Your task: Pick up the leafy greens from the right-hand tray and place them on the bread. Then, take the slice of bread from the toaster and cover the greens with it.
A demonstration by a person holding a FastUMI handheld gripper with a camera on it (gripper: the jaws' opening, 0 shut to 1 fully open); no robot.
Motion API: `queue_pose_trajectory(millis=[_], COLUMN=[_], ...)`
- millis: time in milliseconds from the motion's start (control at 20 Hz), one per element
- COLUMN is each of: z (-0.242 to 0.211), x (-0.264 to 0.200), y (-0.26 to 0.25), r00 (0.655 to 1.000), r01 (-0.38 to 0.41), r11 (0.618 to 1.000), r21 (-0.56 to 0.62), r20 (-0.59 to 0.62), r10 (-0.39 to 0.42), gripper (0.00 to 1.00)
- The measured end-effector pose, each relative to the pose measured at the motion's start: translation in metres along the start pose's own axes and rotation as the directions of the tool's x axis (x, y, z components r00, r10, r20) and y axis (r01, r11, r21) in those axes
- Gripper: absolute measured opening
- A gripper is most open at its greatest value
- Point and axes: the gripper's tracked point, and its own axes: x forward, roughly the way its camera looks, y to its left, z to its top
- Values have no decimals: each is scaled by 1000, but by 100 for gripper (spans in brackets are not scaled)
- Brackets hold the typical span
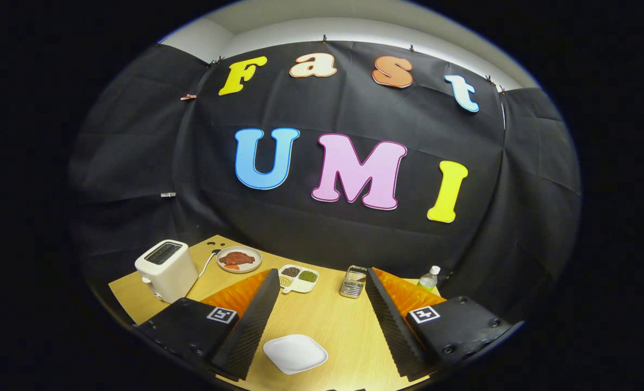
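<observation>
Although the leafy greens cannot be made out from here, such leaves are judged light, limp and easily torn, so a gentle pinch on a bunched fold suits them. White two-slot toaster (166, 269) stands beyond the left finger on the pale wooden table (322, 320); its bread is not discernible. Gripper (317, 347) is spread wide, holding nothing; white square plate (294, 353) lies between the fingers.

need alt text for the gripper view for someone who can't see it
The gripper is open above a wooden table, with an empty white plate between its fingers. Beyond them stand a white toaster, a plate of food, a divided dish, a metal basket and a bottle.
</observation>
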Motion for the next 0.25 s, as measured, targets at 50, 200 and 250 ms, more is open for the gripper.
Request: queue_pose_trajectory(millis=[50,200,250], z=[0,-1,-2], x=[0,-1,0], y=[0,-2,-3], r00=[1000,1000,1000], r01=[-2,-1,0], r11=[1000,1000,1000], r21=[0,4,4], r20=[-1,-3,-3], r10=[2,1,0], gripper=[99,99,99])
